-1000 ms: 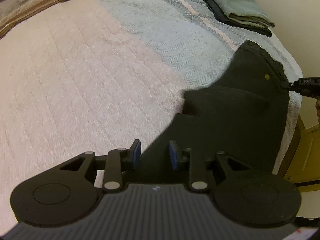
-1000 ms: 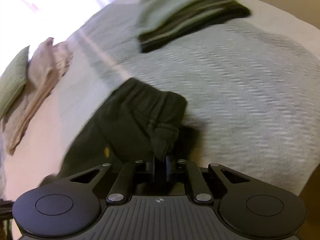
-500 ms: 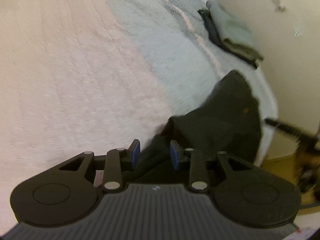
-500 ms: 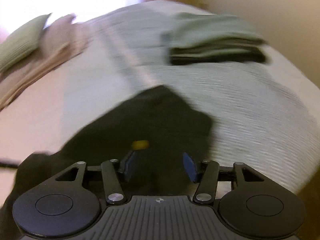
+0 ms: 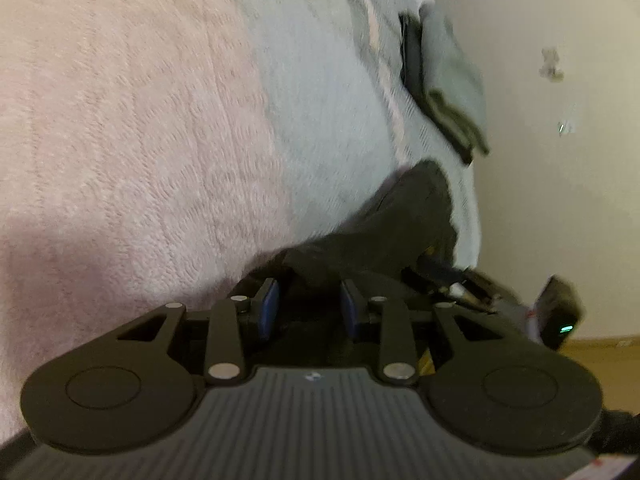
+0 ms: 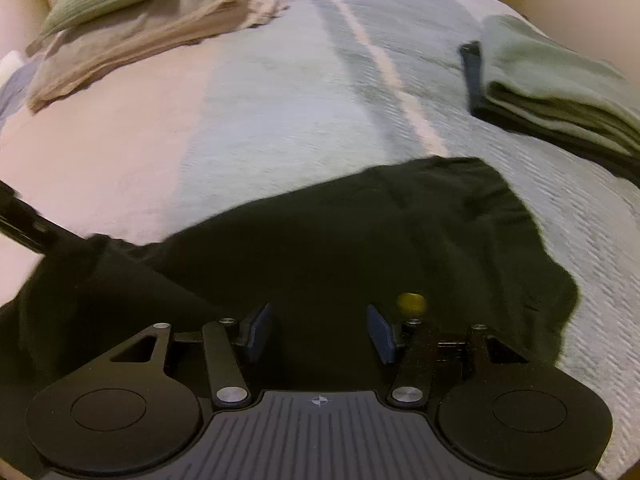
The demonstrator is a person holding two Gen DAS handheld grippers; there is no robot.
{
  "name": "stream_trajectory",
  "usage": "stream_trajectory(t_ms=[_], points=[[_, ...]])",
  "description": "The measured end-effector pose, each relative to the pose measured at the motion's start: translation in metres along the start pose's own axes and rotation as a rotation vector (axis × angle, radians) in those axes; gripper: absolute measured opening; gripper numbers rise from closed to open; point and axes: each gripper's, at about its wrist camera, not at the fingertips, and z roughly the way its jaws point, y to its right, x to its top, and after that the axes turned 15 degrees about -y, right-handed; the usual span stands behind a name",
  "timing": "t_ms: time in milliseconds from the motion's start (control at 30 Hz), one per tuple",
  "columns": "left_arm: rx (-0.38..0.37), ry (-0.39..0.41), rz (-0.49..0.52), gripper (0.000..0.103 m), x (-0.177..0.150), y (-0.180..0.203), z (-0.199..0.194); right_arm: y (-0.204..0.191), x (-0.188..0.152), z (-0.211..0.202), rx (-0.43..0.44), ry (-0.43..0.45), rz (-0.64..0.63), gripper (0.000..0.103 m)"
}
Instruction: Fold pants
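Right gripper (image 6: 319, 330) has just let go: jaws have been opening, now spread wide over the dark pants (image 6: 360, 236) with nothing pinched. Left gripper (image 5: 309, 304) sits narrow with a bunched bit of the pants (image 5: 392, 236) between its blue pads; can't tell if it's really gripped. Pants lie spread on the bedspread (image 6: 280, 92), near a folded stack (image 6: 552, 88).

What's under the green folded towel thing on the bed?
Under the folded sage-green cloth lies a darker olive layer, then a black folded garment poking out at its edge, all resting on the grey-blue woven bedspread. How many pieces the stack holds is covered.
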Motion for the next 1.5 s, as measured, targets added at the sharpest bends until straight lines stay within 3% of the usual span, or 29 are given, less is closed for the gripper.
stream_trajectory(t_ms=[100, 267, 367, 433, 500, 567, 667, 800, 933, 1033, 1100, 1233, 1367, 1400, 1500], points=[[-0.016, -0.01, -0.033, 0.027, 0.005, -0.002, 0.005, 0.015, -0.003, 0.009, -0.033, -0.045, 0.017, 0.05], [0.011, -0.069, -0.039, 0.028, 0.024, 0.002, 0.037, 0.025, -0.015, 0.008, -0.022, -0.039, 0.013, 0.05], [0.003, -0.099, -0.024, 0.022, 0.026, 0.007, 0.042, 0.026, -0.016, 0.008, -0.017, -0.043, 0.018, 0.05], [0.017, -0.067, 0.028, 0.014, 0.026, 0.018, 0.035, 0.027, -0.013, 0.007, -0.012, -0.045, 0.024, 0.05], [0.032, 0.017, 0.071, 0.003, 0.03, 0.026, 0.019, 0.028, -0.011, 0.008, -0.009, -0.041, 0.025, 0.05], [0.037, 0.096, 0.083, 0.002, 0.042, 0.024, 0.006, 0.028, -0.008, 0.008, -0.013, -0.026, 0.026, 0.05], [0.088, 0.074, 0.102, 0.002, 0.054, 0.013, 0.016, 0.03, -0.004, 0.01, -0.01, -0.015, 0.031, 0.05], [0.085, 0.058, 0.087, 0.003, 0.059, 0.004, 0.015, 0.028, -0.004, 0.011, -0.013, -0.027, -0.002, 0.05], [0.109, 0.084, 0.087, 0.008, 0.045, 0.005, -0.008, 0.038, -0.014, 0.005, 0.015, -0.018, 0.037, 0.05], [0.183, 0.127, 0.096, 0.008, 0.024, 0.005, -0.036, 0.037, -0.022, -0.004, 0.004, 0.0, 0.076, 0.05], [0.168, 0.136, 0.11, 0.008, 0.008, 0.01, -0.045, 0.033, -0.026, -0.013, -0.031, 0.026, 0.125, 0.051], [0.112, 0.075, 0.164, 0.008, -0.022, 0.019, -0.025, 0.016, -0.032, -0.018, 0.08, 0.065, 0.15, 0.05], [0.24, 0.05, 0.114, 0.005, -0.031, -0.007, 0.008, 0.008, -0.037, 0.008, 0.116, 0.006, 0.09, 0.05], [0.252, 0.06, 0.078, 0.0, -0.035, -0.021, 0.004, 0.014, -0.038, 0.013, 0.117, 0.006, 0.089, 0.05], [0.293, 0.105, 0.067, 0.001, -0.047, -0.039, -0.02, 0.03, -0.042, 0.01, 0.082, 0.033, 0.059, 0.05]])
